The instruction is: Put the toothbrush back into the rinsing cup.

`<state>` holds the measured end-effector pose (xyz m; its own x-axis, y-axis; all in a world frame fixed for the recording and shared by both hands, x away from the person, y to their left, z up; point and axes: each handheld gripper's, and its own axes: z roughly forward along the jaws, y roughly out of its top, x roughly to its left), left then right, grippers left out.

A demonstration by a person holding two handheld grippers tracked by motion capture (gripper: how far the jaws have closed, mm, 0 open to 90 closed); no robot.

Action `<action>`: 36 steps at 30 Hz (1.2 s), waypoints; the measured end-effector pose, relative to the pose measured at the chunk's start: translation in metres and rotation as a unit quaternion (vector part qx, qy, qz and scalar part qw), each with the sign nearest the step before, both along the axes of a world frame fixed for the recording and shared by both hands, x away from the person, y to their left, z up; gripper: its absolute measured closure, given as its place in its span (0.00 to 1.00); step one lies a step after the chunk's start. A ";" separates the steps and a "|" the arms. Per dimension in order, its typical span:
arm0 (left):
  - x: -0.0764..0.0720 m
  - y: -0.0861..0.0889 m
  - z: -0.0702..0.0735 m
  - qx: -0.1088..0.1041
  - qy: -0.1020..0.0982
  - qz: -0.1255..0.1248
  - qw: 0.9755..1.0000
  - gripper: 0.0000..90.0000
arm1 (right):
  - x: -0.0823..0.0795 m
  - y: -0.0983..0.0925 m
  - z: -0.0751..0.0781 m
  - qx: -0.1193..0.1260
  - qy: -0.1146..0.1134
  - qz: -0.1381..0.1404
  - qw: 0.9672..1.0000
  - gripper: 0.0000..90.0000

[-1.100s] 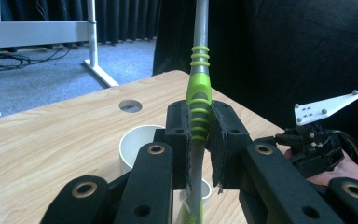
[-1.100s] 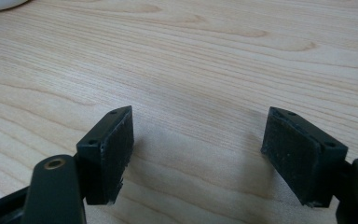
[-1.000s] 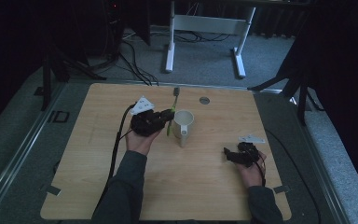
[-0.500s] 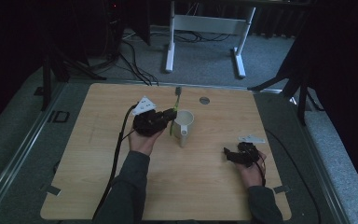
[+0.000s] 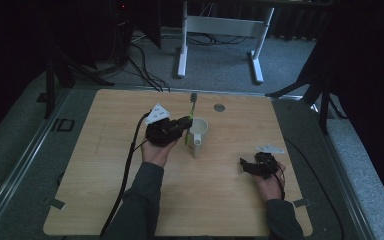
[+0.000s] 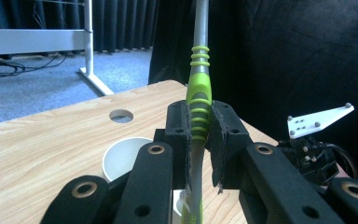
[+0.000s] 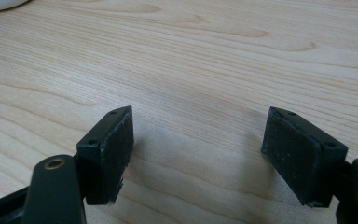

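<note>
**Toothbrush holding over cup, no real change from a second back**

Left gripper [image 5: 185, 121] is pinching the toothbrush [image 5: 192, 102] at its green grip. In the left gripper view the pads are pressing on both sides of the handle [image 6: 199, 88], with no gap showing. The brush is standing close to upright, head end pointing up and away toward the far table edge. Its lower end is dropping toward the white cup [image 5: 198, 131] and looks to be reaching inside the rim [image 6: 121, 156], though the tip itself is hiding behind the jaws.

Compared with the two earlier high-view pictures, nothing is shifting: hand, brush and cup are all sitting in the same spots. So the left hand is pausing rather than travelling.

Right gripper [image 5: 245, 165] is resting low on the table [image 5: 105, 190], well apart from the cup. Its jaws are standing spread wide [image 7: 198, 149] with bare wood between them, holding nothing.

Judgement: the brush-into-cup placement is looking nearly done. The pause suggests the brush is lining up, and what remains is loosening the pinch so it is leaning on the rim. Risk: the cup is light and could be tipping if the brush is dropped off-centre.
</note>
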<state>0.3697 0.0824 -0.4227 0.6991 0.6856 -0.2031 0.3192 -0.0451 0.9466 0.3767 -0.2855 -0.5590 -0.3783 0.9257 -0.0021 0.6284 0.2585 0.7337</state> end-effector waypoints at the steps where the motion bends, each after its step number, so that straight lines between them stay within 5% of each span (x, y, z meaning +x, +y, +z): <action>1: 0.000 -0.001 0.000 0.000 0.000 0.000 1.000 0.88 | 0.000 0.000 0.000 0.000 0.000 0.000 1.000 0.27; 36: 0.006 -0.016 -0.005 -0.004 -0.007 0.013 1.000 0.88 | 0.000 0.000 0.000 0.000 0.000 0.000 1.000 0.27</action>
